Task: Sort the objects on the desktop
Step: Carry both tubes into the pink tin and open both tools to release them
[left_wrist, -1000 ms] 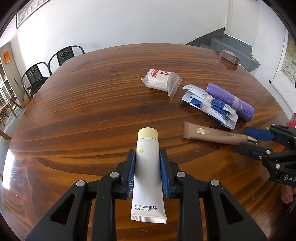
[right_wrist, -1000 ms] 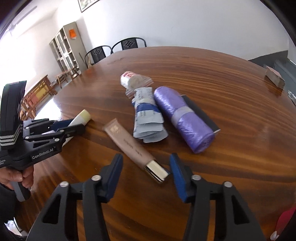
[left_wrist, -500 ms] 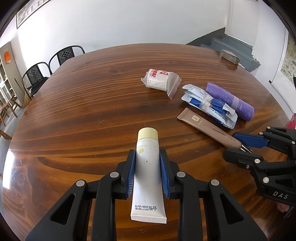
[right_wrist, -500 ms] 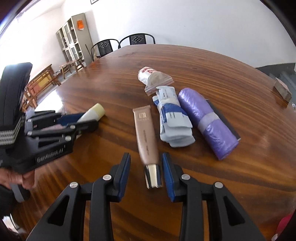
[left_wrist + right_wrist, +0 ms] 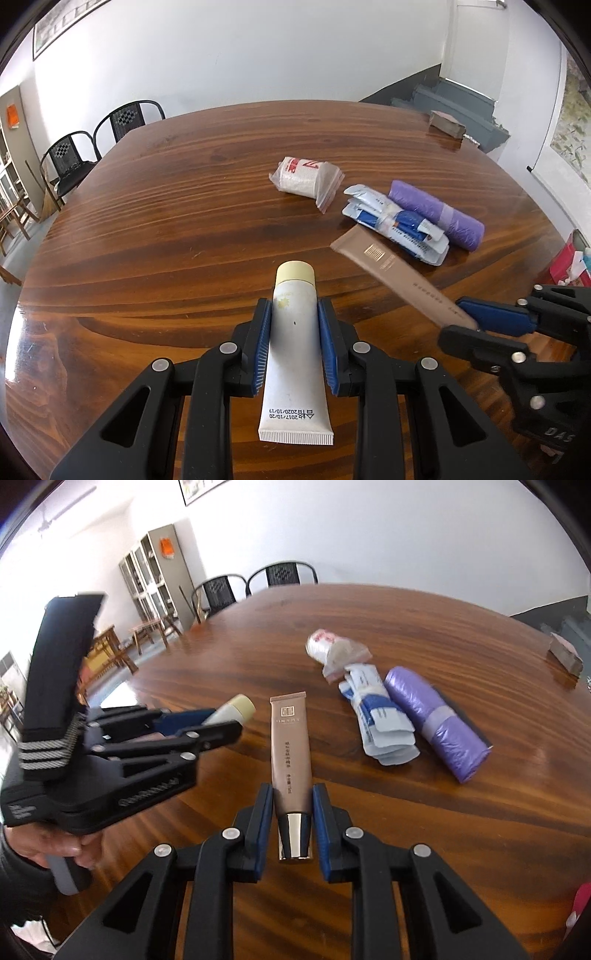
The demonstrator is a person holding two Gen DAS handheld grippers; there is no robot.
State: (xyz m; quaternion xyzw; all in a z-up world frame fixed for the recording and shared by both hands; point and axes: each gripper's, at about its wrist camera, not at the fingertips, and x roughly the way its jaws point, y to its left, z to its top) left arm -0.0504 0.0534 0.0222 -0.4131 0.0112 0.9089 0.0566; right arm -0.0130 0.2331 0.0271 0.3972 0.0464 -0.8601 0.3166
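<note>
Two tubes are being held at once. In the lower middle of the left wrist view, the left gripper (image 5: 295, 347) is clamping a white tube (image 5: 294, 354) with a pale yellow cap, above the table (image 5: 166, 229). The right gripper (image 5: 291, 821) has just been closing and is now pinching a brown tube (image 5: 290, 746) near its metallic cap, with the long body sticking out forward. That narrow hold is the risk: the tapered, shiny cap end may be slipping between the pads, letting the tube swing or drop. At the right of the frame, a purple roll (image 5: 437, 722), blue-and-white packets (image 5: 380, 720) and a wrapped white bundle (image 5: 332, 648) are lying close together, and the free end could be knocking them.
</note>
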